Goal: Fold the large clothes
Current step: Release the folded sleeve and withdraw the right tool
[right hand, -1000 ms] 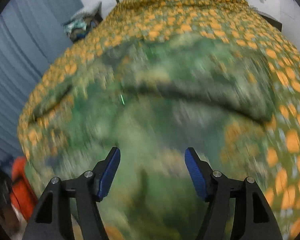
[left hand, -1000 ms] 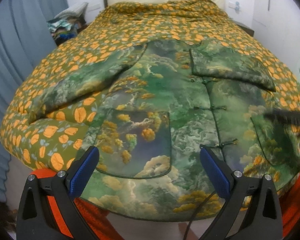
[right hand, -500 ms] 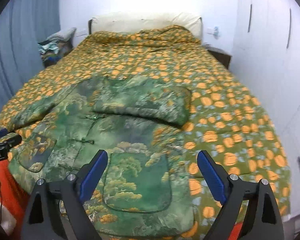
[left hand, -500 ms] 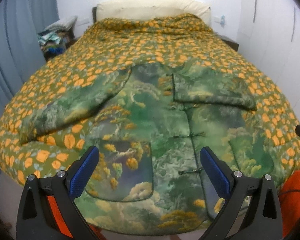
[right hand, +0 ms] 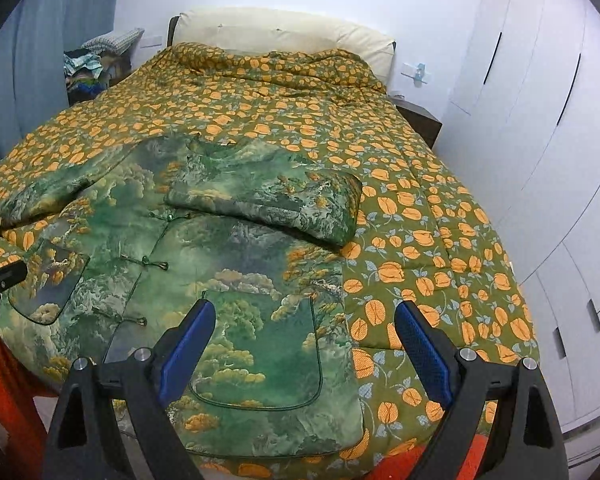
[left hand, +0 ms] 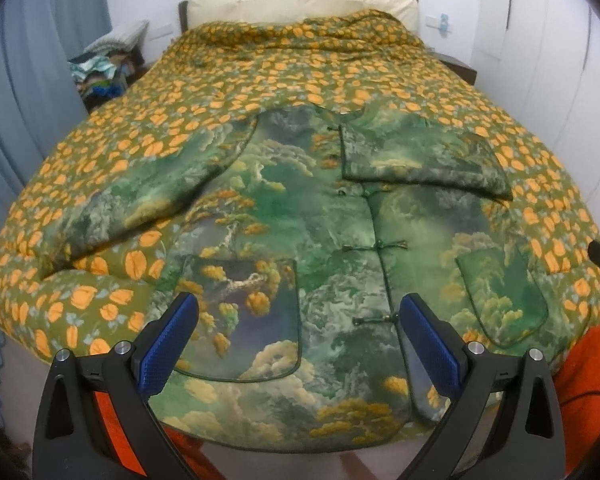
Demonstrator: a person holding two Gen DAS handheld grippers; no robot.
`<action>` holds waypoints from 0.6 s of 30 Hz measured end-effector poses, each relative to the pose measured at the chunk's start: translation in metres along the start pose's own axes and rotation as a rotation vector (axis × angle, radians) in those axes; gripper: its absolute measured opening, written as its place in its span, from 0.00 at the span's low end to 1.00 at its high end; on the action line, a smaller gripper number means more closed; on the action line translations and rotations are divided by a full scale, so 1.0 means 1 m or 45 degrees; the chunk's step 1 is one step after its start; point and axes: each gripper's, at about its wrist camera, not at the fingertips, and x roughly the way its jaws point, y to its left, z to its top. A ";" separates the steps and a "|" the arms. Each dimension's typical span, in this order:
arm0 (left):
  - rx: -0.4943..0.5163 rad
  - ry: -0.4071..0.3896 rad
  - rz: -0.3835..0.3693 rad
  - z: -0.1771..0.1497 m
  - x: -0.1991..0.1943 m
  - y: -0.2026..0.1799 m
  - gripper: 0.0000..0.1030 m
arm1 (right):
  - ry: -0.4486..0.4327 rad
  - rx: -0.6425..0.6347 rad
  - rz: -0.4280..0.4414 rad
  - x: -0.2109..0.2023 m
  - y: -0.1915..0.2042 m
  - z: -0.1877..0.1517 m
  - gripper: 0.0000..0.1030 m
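We hold both grippers, left [left hand: 298, 344] and right [right hand: 304, 350], jaws wide and empty; next we should pinch the jacket's [left hand: 300, 220] spread sleeve [left hand: 148, 196] at frame left and fold it squarely inward.

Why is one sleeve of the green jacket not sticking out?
It is folded. The green padded jacket's right-side sleeve lies across the chest; the other sleeve is spread.
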 end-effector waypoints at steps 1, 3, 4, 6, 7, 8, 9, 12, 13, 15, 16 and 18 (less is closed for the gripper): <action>0.002 0.001 -0.002 0.000 0.000 0.000 0.98 | 0.001 -0.006 -0.006 0.000 0.001 0.000 0.88; 0.008 0.002 -0.001 0.000 -0.001 -0.001 0.98 | 0.002 -0.019 -0.019 0.000 0.004 0.000 0.88; 0.011 0.003 0.002 0.000 0.000 -0.001 0.98 | 0.003 -0.027 -0.021 0.000 0.006 0.000 0.88; 0.018 0.003 0.012 -0.001 0.000 -0.001 0.98 | 0.003 -0.037 -0.027 0.000 0.009 0.000 0.87; 0.020 0.004 0.017 -0.001 0.000 -0.001 0.98 | 0.001 -0.044 -0.029 0.000 0.010 0.000 0.88; 0.020 0.003 0.020 -0.001 0.000 -0.001 0.98 | 0.001 -0.048 -0.029 0.000 0.011 0.000 0.88; 0.019 0.003 0.022 -0.001 0.000 -0.001 0.98 | 0.002 -0.050 -0.028 0.000 0.012 0.000 0.88; 0.014 0.004 0.028 -0.001 0.000 0.000 0.98 | 0.005 -0.050 -0.027 0.000 0.012 0.000 0.88; 0.013 0.005 0.031 -0.001 0.000 0.001 0.98 | 0.006 -0.051 -0.028 0.000 0.012 0.000 0.88; 0.015 0.007 0.039 -0.001 0.000 0.001 0.98 | 0.006 -0.055 -0.031 0.000 0.012 -0.001 0.88; 0.017 0.009 0.043 -0.002 0.001 0.001 0.98 | 0.008 -0.056 -0.033 0.000 0.013 -0.001 0.88; 0.024 0.013 0.053 -0.002 0.001 0.001 0.98 | 0.013 -0.057 -0.032 0.001 0.013 -0.001 0.88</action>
